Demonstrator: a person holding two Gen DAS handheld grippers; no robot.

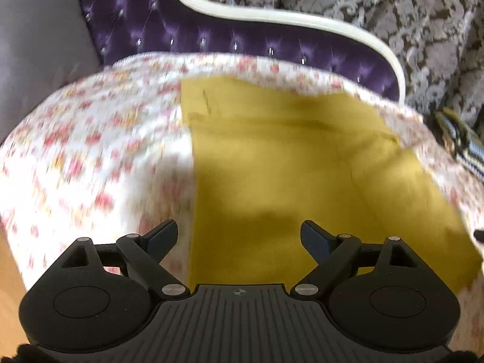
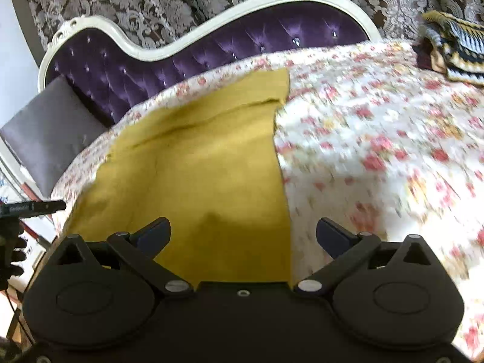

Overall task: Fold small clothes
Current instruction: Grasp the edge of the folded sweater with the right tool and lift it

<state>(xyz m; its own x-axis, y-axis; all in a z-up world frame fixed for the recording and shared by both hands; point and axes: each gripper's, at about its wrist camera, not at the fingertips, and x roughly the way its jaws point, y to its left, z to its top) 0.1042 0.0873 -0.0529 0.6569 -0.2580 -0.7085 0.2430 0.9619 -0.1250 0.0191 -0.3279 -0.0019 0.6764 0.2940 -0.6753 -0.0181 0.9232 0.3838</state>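
Note:
A mustard yellow garment (image 1: 287,175) lies flat on the floral bedspread (image 1: 90,151), with a folded layer along its far edge. My left gripper (image 1: 239,236) hovers open above its near left edge, nothing between the fingers. In the right wrist view the same yellow garment (image 2: 199,163) spreads ahead, its right edge running straight down the bedspread (image 2: 378,151). My right gripper (image 2: 243,234) is open wide over the garment's near right edge, holding nothing. The other gripper's black finger (image 2: 33,207) pokes in at the far left.
A purple tufted headboard (image 2: 187,51) with a cream frame runs along the back, a grey pillow (image 2: 51,133) at its left end. A striped knitted item (image 2: 453,51) lies at the bed's far right. Patterned curtains (image 1: 393,15) hang behind.

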